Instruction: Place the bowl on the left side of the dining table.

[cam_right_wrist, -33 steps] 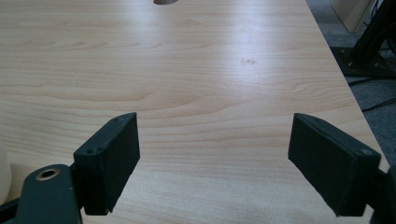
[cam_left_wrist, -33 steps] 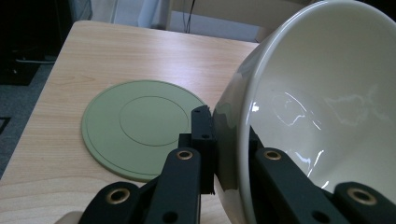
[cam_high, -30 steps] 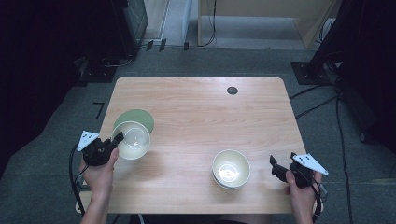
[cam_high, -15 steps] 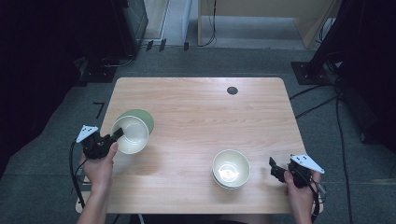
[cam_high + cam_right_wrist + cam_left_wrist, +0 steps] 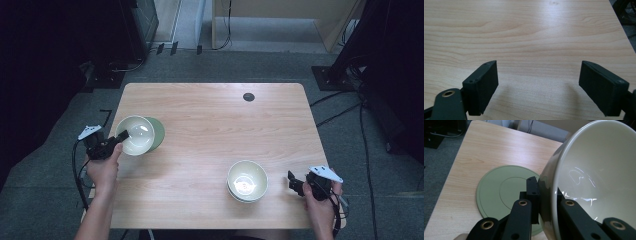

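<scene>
Left gripper clamped on rim of white bowl, one jaw inside wall, other outside; bowl held tilted, off table. Green plate lies flat just beyond and below jaws, partly under bowl. Right gripper wide open, nothing between jaws, low over bare wood near table's right edge. Stacked bowls just to its left, apart from it.

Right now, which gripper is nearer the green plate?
Left. The left gripper holds a white bowl just over the green plate; the right gripper waits far across the table.
</scene>
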`<state>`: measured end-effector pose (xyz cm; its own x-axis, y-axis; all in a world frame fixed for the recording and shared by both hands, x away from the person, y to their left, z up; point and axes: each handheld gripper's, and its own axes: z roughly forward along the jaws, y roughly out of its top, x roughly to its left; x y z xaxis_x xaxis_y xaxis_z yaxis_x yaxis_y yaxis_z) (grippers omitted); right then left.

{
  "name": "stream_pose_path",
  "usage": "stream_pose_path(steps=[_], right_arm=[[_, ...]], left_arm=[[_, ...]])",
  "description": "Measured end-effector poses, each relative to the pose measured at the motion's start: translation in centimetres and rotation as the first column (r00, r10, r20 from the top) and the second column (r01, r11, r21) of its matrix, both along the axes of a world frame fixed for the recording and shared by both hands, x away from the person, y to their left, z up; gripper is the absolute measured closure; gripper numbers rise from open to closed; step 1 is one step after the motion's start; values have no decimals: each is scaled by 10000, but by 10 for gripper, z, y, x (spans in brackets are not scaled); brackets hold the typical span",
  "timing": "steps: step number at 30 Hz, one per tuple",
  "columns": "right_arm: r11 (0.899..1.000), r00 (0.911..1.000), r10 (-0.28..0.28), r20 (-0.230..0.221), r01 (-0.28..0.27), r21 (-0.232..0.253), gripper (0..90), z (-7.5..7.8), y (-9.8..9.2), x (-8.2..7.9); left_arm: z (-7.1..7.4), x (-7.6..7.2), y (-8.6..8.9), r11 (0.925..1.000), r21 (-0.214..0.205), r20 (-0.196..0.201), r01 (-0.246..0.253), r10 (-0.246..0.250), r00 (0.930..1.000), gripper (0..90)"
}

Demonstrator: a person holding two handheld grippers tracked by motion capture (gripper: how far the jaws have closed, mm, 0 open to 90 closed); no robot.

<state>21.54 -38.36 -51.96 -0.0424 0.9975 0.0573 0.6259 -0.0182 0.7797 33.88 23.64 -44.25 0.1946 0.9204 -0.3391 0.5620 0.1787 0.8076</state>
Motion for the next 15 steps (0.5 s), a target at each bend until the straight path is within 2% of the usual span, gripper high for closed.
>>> stream_pose_path(steps=[5, 6, 8, 10, 15], right_arm=[[9998, 9995, -11, -315, 5, -199, 158, -4, 1, 3], [9998, 9995, -22, -319, 16, -201, 158, -4, 1, 3], [9997, 9994, -10, -333, 2, -230, 158, -4, 1, 4], [9996, 9990, -24, -438, 12, -270, 158, -4, 1, 5], [9996, 9976, -52, -686, 32, -295, 152, -5, 2, 7]], left_arm=[[-5, 13, 3, 9999, 12, -438, -156, 157, 9989, 846], [-6, 16, 5, 9999, -81, -504, -119, 115, 9987, 846], [-7, 21, 5, 9999, -16, -637, -160, 158, 9978, 846], [-7, 28, 6, 9997, 84, -843, -237, 244, 9961, 846], [-9, 40, 10, 9988, -66, -1306, -484, 472, 9903, 846]])
